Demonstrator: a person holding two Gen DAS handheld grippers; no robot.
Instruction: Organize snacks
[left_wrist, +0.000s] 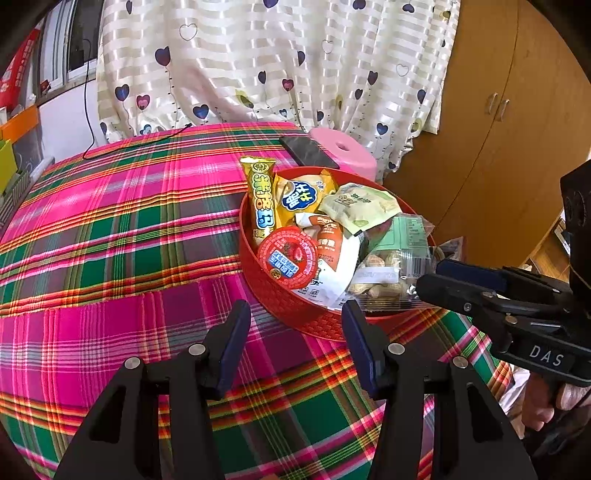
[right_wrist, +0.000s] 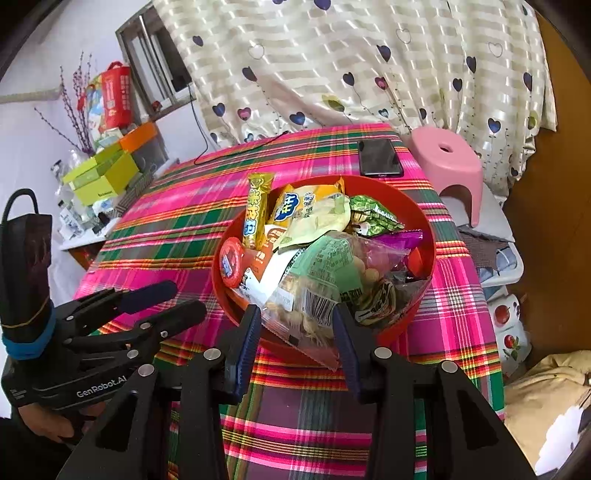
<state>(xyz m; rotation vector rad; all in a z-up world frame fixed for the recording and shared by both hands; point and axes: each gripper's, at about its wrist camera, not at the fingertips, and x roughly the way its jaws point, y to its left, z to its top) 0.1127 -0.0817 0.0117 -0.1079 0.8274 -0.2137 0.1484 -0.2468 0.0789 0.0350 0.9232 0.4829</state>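
Note:
A round red basket (left_wrist: 291, 301) (right_wrist: 413, 310) full of snack packets stands on the plaid tablecloth. It holds a long yellow bar (left_wrist: 261, 201) (right_wrist: 256, 206), a red round jelly cup (left_wrist: 288, 258) (right_wrist: 232, 261), a yellow biscuit pack (left_wrist: 300, 195) and a clear bag of peanuts (left_wrist: 388, 273) (right_wrist: 314, 302). My left gripper (left_wrist: 295, 325) is open and empty, just in front of the basket. My right gripper (right_wrist: 295, 325) is open, its jaws on either side of the peanut bag's near end, not pressing it. It also shows in the left wrist view (left_wrist: 439, 277).
A black phone (left_wrist: 308, 151) (right_wrist: 380, 157) lies on the table behind the basket. A pink stool (left_wrist: 347, 151) (right_wrist: 448, 158) stands beyond the table edge. A black cable (left_wrist: 136, 142) runs across the far left. Boxes (right_wrist: 103, 173) sit left; a wooden cabinet (left_wrist: 498, 110) stands right.

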